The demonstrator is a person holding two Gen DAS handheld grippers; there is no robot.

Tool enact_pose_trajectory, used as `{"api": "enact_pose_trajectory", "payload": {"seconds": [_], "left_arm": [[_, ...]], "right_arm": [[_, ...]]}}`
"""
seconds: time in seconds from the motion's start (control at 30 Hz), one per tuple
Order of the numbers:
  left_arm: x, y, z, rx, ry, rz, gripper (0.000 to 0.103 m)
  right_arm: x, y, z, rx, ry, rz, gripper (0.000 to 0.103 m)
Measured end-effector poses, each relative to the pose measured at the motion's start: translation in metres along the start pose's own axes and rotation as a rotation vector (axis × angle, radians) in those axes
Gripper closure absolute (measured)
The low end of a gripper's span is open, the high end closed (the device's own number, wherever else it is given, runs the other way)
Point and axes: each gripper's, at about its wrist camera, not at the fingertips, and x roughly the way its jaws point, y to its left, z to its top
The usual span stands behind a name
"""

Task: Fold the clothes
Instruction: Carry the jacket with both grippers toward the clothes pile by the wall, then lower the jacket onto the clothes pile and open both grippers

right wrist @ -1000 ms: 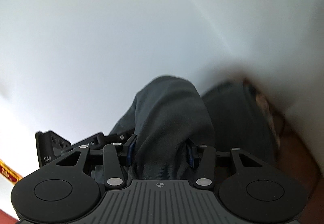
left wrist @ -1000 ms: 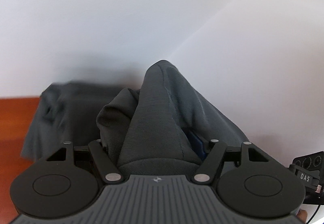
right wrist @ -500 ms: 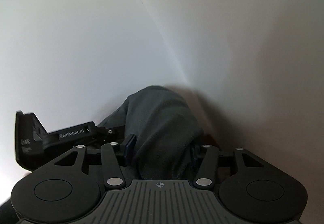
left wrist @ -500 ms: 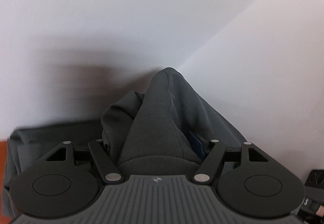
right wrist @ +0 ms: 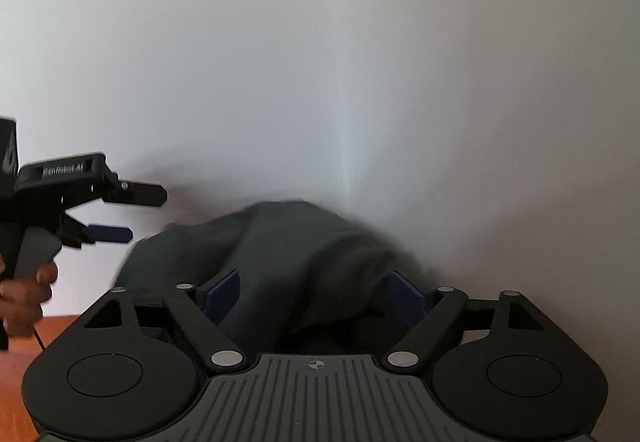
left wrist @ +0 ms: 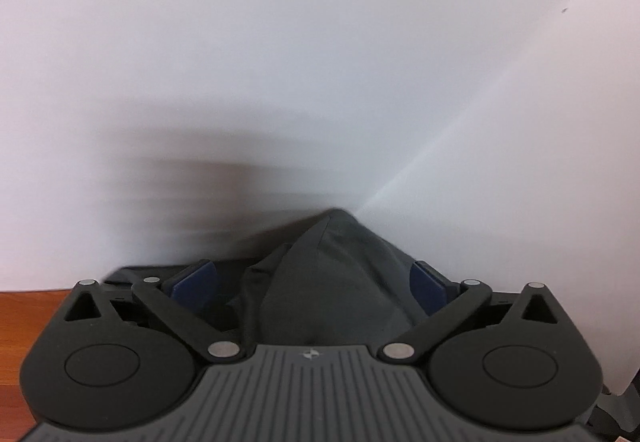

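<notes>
A dark grey garment (left wrist: pixel 336 282) bunches up between the spread blue pads (left wrist: pixel 196 276) of my left gripper (left wrist: pixel 310 278), which is open; the cloth rests loose there. In the right wrist view the same garment (right wrist: pixel 288 250) lies heaped and blurred between the parted pads of my right gripper (right wrist: pixel 314 292), also open. At the far left of that view my left gripper (right wrist: pixel 136 214) shows from the side, its fingers apart with nothing between them, held by a hand (right wrist: pixel 28 294).
A white wall (left wrist: pixel 320 42) with a vertical corner fills the upper part of both views, close behind the garment. A strip of reddish wooden table (left wrist: pixel 32 318) shows at the lower left, and again in the right wrist view (right wrist: pixel 24 358).
Both grippers have opened and let go of the garment. The cloth has dropped lower between the pads. The left gripper now shows apart from the cloth in the right wrist view.
</notes>
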Motion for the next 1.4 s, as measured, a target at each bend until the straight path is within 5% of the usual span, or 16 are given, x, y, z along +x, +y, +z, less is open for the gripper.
{"api": "enact_pose_trajectory", "payload": {"seconds": [0.27, 0.53, 0.77, 1.13, 1.4], "left_arm": [[-0.07, -0.023, -0.031, 0.065, -0.037, 0.082, 0.001], [-0.128, -0.016, -0.086, 0.055, -0.032, 0.134, 0.001], [-0.183, -0.013, -0.135, 0.012, -0.048, 0.185, 0.0], [-0.243, 0.0, -0.186, -0.071, -0.103, 0.317, 0.0], [-0.281, 0.013, -0.208, -0.177, -0.156, 0.381, 0.0]], "right_arm": [[-0.014, 0.009, -0.001, -0.04, -0.041, 0.068, 0.017], [0.014, 0.02, 0.005, -0.065, -0.033, 0.179, 0.039], [0.039, 0.044, 0.004, -0.075, -0.03, 0.194, 0.059], [0.108, 0.043, 0.003, 0.063, 0.046, 0.216, 0.06], [0.145, 0.081, -0.025, -0.052, 0.115, 0.228, 0.057]]}}
